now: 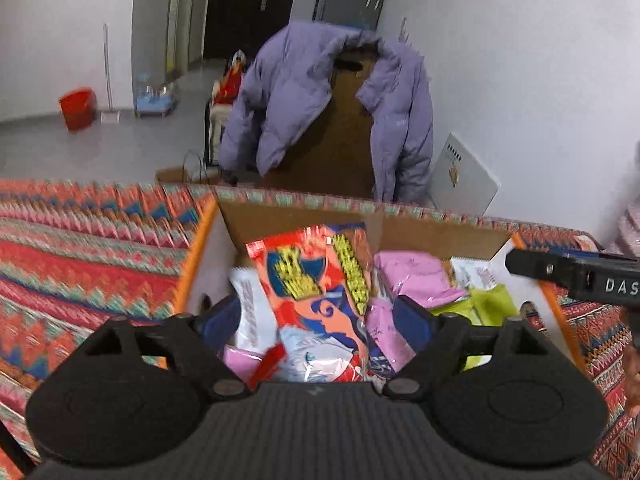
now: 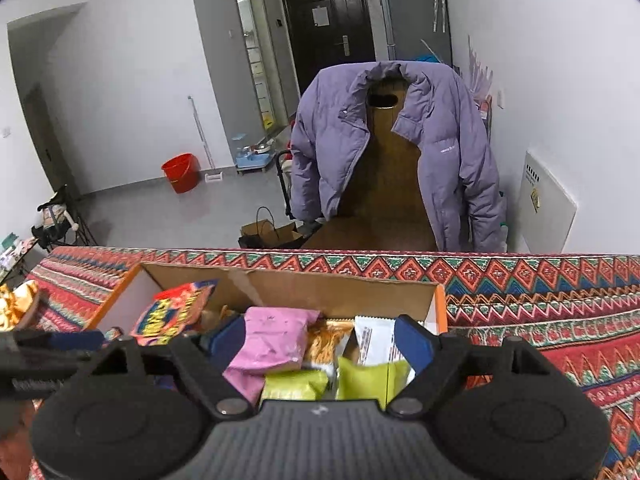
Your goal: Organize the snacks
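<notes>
While both hover over the snack box [image 2: 280, 280], left gripper [image 1: 316, 316] and right gripper [image 2: 320, 340] gape wide, empty.

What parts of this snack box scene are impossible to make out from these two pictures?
- Box floor, both views: covered by piled packets.
- Print on the red packet, left view: blurred.
- White packet text, right view: too small to read.
- Orange thing at the right view's left edge: cut off.
- Left tongs: open over the red packet; contact unclear.
- Right tongs: open above the pink packet.
</notes>
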`<state>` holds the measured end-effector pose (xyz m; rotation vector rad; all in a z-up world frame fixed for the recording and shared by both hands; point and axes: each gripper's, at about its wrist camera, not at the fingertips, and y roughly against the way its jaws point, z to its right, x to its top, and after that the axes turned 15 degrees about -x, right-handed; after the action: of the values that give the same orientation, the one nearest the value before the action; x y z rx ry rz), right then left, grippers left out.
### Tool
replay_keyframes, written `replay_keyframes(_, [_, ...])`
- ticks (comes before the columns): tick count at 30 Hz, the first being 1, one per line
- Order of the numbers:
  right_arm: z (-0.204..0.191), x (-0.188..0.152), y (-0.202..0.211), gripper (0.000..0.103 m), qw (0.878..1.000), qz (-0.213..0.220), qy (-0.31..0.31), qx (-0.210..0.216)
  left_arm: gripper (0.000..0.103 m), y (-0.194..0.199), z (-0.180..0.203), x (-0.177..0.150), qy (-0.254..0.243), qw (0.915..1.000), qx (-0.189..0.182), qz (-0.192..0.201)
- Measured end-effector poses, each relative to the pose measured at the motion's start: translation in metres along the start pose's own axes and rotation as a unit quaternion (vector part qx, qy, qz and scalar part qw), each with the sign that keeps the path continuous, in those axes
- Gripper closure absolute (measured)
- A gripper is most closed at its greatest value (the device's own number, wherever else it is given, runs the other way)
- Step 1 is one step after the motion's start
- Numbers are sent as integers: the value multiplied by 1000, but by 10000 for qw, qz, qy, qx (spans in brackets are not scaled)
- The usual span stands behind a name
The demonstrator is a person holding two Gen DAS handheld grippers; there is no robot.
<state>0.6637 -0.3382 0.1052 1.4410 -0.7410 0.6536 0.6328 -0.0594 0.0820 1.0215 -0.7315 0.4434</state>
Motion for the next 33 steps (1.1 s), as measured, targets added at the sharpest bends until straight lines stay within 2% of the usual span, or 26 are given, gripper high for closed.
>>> replay_keyframes(2, [1,2,19,22,9999,58,80,-69,13,21,7,3,-302,9995,25,102])
replay_keyframes(5, [7,5,49,20,9992,173,204,-296,12,53,17,7,-586,9976,254,279])
replay_keyframes(7, [15,5,76,19,9986,291,179,-402,5,79,22,7,-757,9954,322,485])
replay_keyframes(10, [30,-2,114,13,9972,552,96,-505,0,122,32,3,-911,9902,370,993])
replay_keyframes(12, [35,-14,143,11,9948,843,90,-566,0,149,40,-8,-1081,9836,390,1390])
replay_keyframes(14, [38,-28,166,1,9916,1152,55,-584,0,168,48,-23,-1270,9749,513,1753])
replay_keyframes(17, [38,-50,193,0,9878,1452,79,-559,0,187,59,-46,-1425,9654,627,2095])
replay_keyframes(22, [35,-79,218,0,9854,1572,148,-642,0,206,74,-75,-1468,9609,565,2277])
replay_keyframes(29, [27,-122,261,0,9809,1866,237,-501,0,228,84,-109,-1373,9569,674,2467])
replay_keyframes(33, [18,-155,288,0,9764,2087,357,-435,0,256,90,-141,-1332,9560,652,2529])
